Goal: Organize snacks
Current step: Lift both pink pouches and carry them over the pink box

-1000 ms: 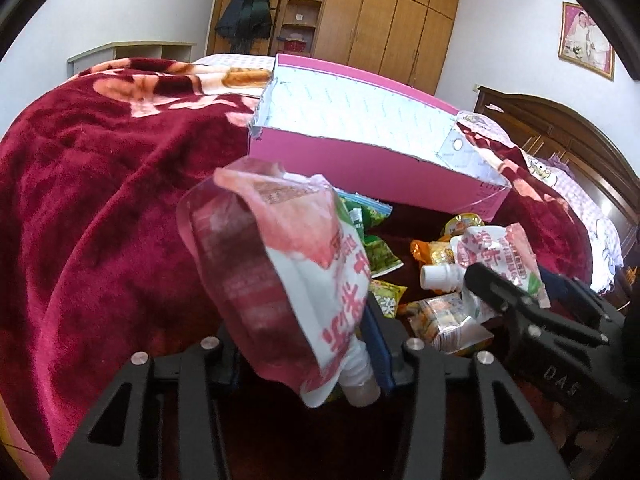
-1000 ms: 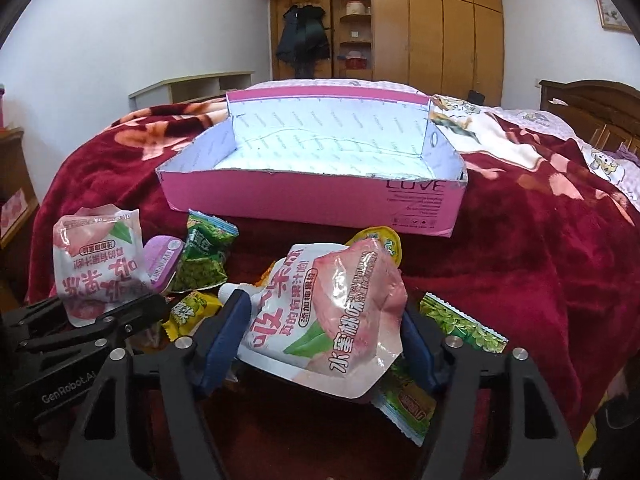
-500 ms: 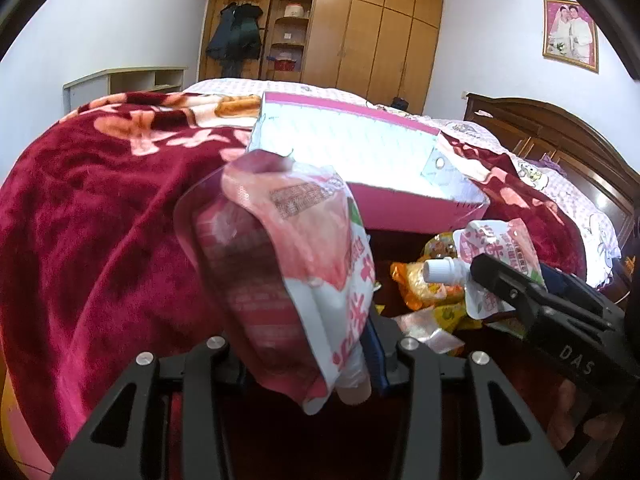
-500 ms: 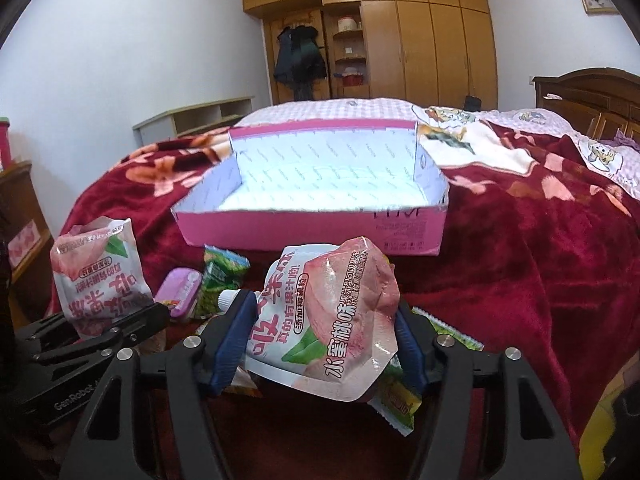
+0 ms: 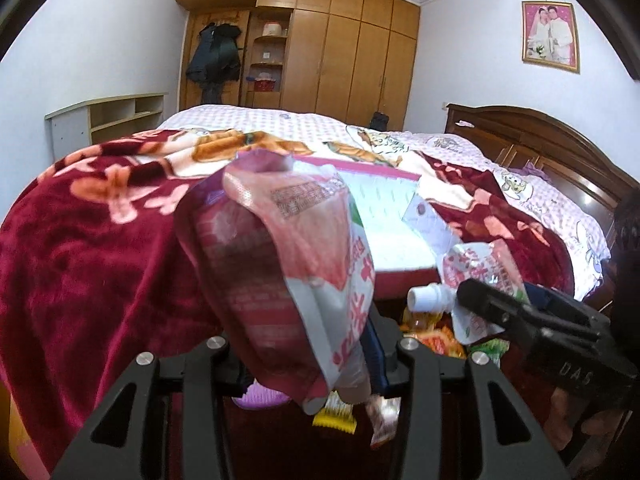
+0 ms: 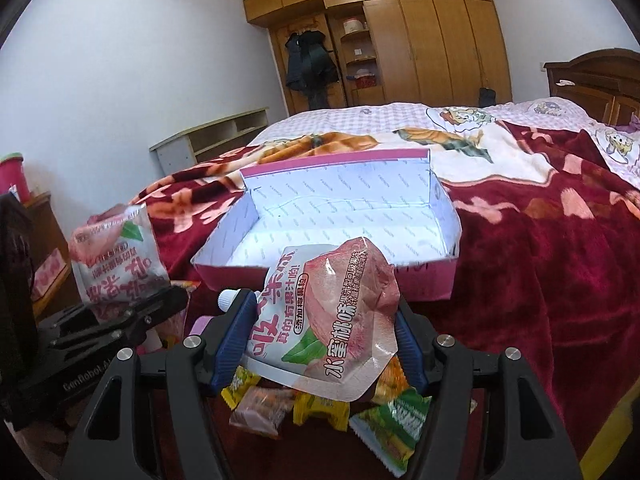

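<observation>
Both grippers have risen since the earlier frames, so the pink cardboard box point(image 6: 344, 216) now shows its empty floor. Left gripper point(image 5: 304, 344) is clamped on one soft peach-print spouted jelly pouch point(image 5: 288, 264), right gripper point(image 6: 320, 336) on its twin point(image 6: 332, 320), both lifted off the near snack pile point(image 6: 320, 404) to clear the box's near wall.
</observation>
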`<act>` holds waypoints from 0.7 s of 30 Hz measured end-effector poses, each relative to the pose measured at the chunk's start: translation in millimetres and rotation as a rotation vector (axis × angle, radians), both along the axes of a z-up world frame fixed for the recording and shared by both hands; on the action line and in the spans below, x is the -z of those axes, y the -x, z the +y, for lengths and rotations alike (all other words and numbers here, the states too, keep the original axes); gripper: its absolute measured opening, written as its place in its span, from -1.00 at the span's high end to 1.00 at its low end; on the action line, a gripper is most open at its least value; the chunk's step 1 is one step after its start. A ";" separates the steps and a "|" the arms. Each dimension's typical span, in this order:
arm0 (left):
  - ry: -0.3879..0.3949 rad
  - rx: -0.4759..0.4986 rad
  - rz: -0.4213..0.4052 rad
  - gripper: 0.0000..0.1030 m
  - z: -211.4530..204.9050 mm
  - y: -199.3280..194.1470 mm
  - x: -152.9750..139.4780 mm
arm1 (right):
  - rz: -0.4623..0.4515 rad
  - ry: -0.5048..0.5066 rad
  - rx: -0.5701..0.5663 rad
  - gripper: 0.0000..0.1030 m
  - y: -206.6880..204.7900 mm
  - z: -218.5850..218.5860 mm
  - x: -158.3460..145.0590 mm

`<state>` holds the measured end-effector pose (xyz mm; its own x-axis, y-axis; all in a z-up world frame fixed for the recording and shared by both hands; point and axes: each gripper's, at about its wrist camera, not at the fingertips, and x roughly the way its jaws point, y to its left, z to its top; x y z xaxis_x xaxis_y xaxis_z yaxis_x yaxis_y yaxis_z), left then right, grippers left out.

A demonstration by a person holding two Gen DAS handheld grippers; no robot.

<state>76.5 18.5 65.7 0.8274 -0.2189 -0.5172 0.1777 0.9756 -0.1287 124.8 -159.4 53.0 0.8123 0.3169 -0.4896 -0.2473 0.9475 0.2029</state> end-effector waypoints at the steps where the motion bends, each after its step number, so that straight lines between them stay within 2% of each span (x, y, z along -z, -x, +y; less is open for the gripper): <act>1: 0.004 0.004 0.000 0.12 0.1 -4.0 -2.8 | -0.001 0.005 0.001 -0.29 -2.4 0.3 -2.4; 11: -0.020 0.045 -0.013 0.12 2.8 -51.8 -20.2 | 0.002 0.028 0.042 -0.29 -35.2 -2.9 -25.0; 21: -0.030 0.064 0.062 0.12 -3.3 -97.4 -2.6 | 0.020 0.061 0.034 -0.29 -83.7 -1.5 -34.2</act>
<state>173.9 15.2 68.4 0.7784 -0.2538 -0.5742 0.2325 0.9661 -0.1119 208.6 -160.9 87.2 0.8121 0.2581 -0.5233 -0.2109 0.9660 0.1493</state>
